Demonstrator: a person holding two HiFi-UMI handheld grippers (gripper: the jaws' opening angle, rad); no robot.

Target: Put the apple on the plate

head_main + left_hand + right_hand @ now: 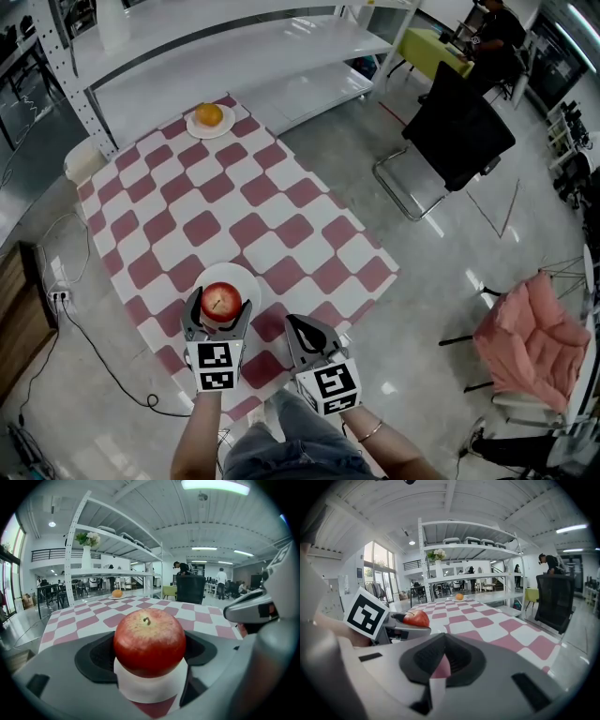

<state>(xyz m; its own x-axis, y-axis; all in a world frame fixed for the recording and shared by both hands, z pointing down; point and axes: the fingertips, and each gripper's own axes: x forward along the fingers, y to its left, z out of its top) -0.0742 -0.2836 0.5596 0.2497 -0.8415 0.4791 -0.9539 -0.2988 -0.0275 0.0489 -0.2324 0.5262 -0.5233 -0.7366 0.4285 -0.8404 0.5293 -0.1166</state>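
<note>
The left gripper [221, 317] clasps the apple [221, 302] on or just above the near plate [247, 279], the right gripper [306, 330] closed and empty nearby, so a tilted or hasty release could roll the apple off the rim.

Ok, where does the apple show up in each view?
Head view: apple low, left of centre.
Left gripper view: apple dead centre, large.
Right gripper view: apple small, left of centre.
Shared landmark: orange on the far plate, in all three.

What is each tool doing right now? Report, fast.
Left tool: closed on the apple.
Right tool: closed, empty.
</note>
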